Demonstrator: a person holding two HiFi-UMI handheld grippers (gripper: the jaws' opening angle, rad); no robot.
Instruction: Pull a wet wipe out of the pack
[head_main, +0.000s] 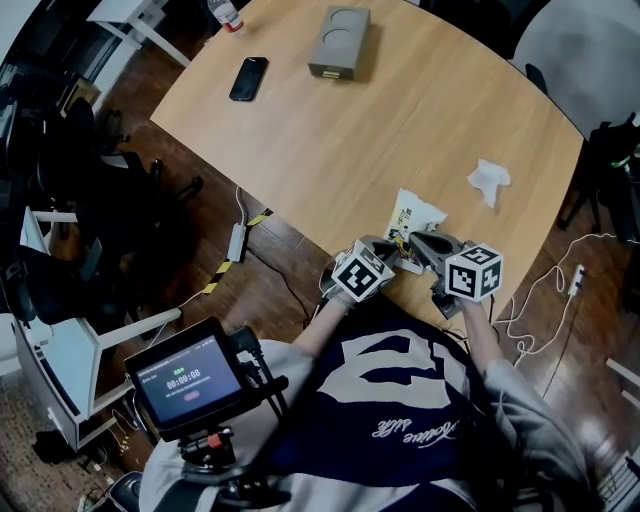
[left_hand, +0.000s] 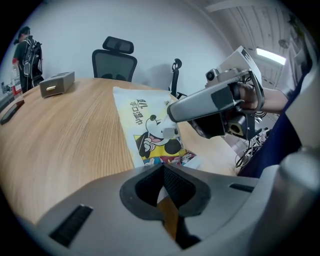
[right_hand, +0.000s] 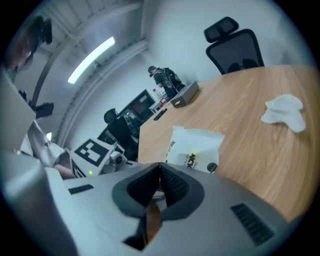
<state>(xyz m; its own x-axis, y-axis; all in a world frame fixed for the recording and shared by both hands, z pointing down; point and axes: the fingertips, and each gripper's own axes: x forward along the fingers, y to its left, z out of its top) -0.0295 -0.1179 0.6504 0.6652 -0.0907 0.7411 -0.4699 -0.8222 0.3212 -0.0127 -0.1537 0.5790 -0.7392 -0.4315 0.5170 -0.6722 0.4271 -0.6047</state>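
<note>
Here, the pack of wet wipes is seen close to the near edge of the table. The left hand-held gripper is held at the pack's near end, its jaws pressed together. The right hand-held gripper, jaws likewise closed, is set over the pack's printed face. A crumpled wipe is seen just to the pack's right, and a phone and a box at the far side.

Soft, even indoor light covers the tabletop; the grey box casts only a faint shadow, and the floor is dim. A ceiling strip light glares white. Both gripper views bend strongly and darken at the corners. The left gripper and right gripper are blurred up close.
</note>
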